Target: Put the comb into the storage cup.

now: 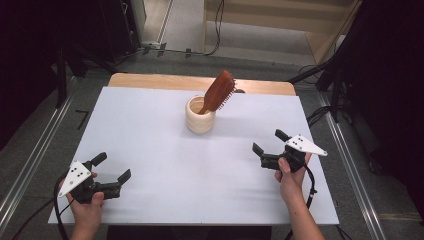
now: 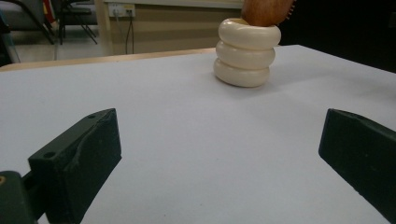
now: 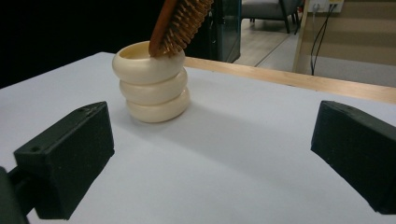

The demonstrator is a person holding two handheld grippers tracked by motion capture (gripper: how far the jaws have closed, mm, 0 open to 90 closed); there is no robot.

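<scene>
Both grippers, left gripper (image 1: 111, 169) and right gripper (image 1: 270, 141), have fingers spread, empty. Approach hairbrush (image 1: 218, 91) squarely; steady cup (image 1: 200, 115) against tipping.

I see a cream, three-ringed ceramic cup (image 1: 200, 118) holding a reddish-brown wooden hairbrush (image 1: 218, 91) with tan bristles. The flat table sheet (image 1: 165, 165) is plain white, with a light wood edge at the far side. Both black two-jaw grippers, left (image 1: 111, 168) and right (image 1: 270, 141), carry pale grey plates dotted black.
</scene>
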